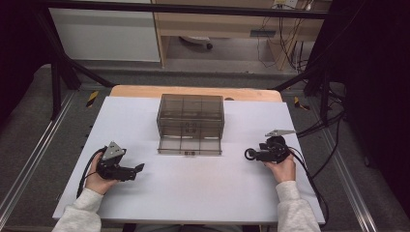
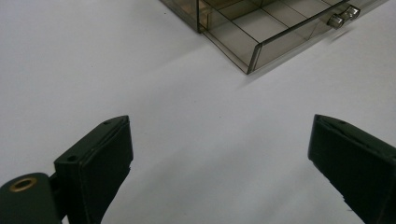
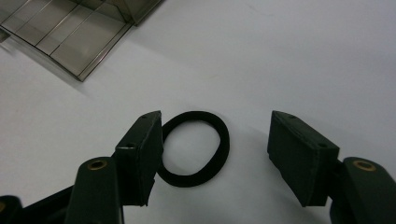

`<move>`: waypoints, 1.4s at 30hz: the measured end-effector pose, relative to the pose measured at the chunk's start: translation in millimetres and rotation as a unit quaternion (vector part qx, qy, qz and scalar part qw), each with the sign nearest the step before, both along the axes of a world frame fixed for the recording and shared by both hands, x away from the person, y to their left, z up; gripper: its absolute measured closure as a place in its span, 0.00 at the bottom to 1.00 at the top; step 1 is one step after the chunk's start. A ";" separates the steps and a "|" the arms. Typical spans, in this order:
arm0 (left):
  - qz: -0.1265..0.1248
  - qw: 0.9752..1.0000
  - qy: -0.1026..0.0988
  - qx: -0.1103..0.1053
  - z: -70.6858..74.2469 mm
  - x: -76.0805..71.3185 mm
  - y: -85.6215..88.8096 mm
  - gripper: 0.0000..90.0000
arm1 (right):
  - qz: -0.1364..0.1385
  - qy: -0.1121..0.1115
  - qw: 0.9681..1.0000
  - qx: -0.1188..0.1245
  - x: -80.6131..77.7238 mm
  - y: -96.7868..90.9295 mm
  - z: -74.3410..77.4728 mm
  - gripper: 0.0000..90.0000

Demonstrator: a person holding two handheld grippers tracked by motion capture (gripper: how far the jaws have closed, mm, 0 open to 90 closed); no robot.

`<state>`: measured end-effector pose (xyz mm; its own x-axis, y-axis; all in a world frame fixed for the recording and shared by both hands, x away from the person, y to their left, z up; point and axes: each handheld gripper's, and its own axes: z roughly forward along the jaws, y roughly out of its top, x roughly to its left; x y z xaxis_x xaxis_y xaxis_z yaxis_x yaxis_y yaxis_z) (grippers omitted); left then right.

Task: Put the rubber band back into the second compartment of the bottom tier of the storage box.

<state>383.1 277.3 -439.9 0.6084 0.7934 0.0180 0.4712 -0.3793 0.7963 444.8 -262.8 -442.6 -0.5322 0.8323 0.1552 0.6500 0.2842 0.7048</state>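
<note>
Right now the right gripper (image 3: 215,154) sits low over the white table (image 1: 193,188), at its right side, with a black ring (image 3: 196,148) lying flat between its jaws. One jaw touches or overlaps the ring's edge in the right gripper view; the other stands clear of it, with bare table in between. So the jaws are partly spread and not pinching the ring. In the high view the ring (image 1: 250,154) shows just left of that gripper (image 1: 258,154), on the table, near and to the right of the drawer box (image 1: 190,116).

That box is smoky clear plastic and stands at the far middle of the table. Its bottom drawer (image 1: 189,145) is pulled out toward the near side; its compartments look bare in both gripper views.

At the near left, the left gripper (image 1: 140,167) points right across the table. Its jaws are spread wide in the left gripper view (image 2: 219,158), with nothing between them but table.
</note>
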 end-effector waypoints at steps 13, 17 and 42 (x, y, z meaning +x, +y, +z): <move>0.001 1.000 0.000 0.002 -0.4 0.0 -0.3 0.08 | 0.000 -0.001 1.000 -0.019 -0.5 1.2 -2.4 0.57; 0.000 1.000 -0.001 0.002 -0.3 -0.1 -0.6 0.08 | -0.001 -0.002 1.000 -0.021 -1.2 1.3 -2.2 0.62; 0.001 1.000 -0.001 0.006 -0.6 -0.1 -0.8 0.08 | 0.004 -0.004 0.999 -0.043 -2.8 3.9 -4.0 0.79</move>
<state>383.0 276.5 -440.6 0.6068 0.7943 0.0288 0.4698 -0.3876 0.7931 442.0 -258.9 -446.5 -0.5396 0.8381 0.0802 0.6425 0.3483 0.6826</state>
